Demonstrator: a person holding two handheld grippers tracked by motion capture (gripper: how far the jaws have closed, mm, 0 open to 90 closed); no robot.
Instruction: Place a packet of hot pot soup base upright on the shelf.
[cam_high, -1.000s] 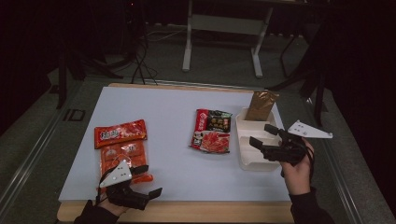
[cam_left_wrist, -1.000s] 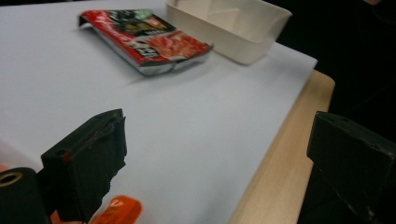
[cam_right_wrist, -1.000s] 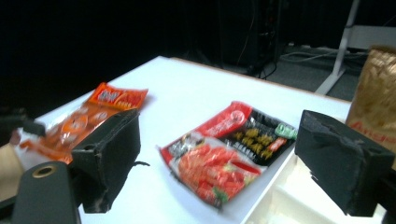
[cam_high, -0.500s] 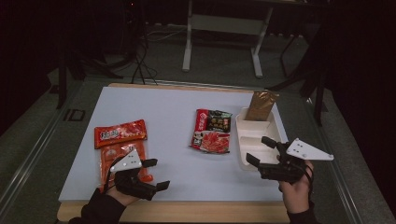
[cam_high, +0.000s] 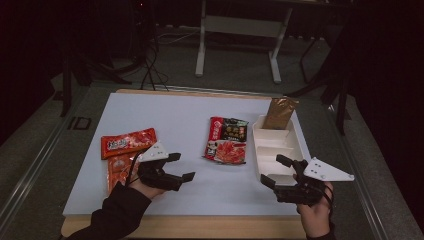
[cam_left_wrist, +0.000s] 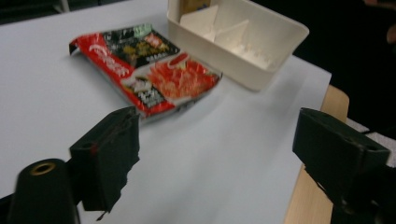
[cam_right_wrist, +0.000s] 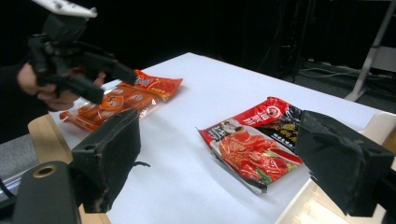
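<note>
- We see the white surface (cam_high: 180, 120) carrying everything, and we take the white divided tray (cam_high: 296, 145) at its right edge as our landmark.
- The tray has several compartments; in the left gripper view its walls and dividers (cam_left_wrist: 243, 37) show white and bare.
- A brown pouch (cam_high: 280, 113) stands at the far end of the tray, leaning upright there.
- Just left of the tray lies the red and black noodle packet (cam_high: 227, 140), flat on the surface, near the tray wall but apart from it.
- Well left of the tray, two orange-red snack packets (cam_high: 127, 143) lie together, one partly over the other.
- Our left gripper (cam_high: 182, 167) hangs above the surface well left of the tray, just beside the snack packets, with its fingers pointing toward the noodle packet; they have just been closing a little but stand wide apart with nothing between them.
- Our right gripper (cam_high: 274, 170) sits at the near end of the tray, its fingers spread wide and holding nothing, pointing left toward the noodle packet.
</note>
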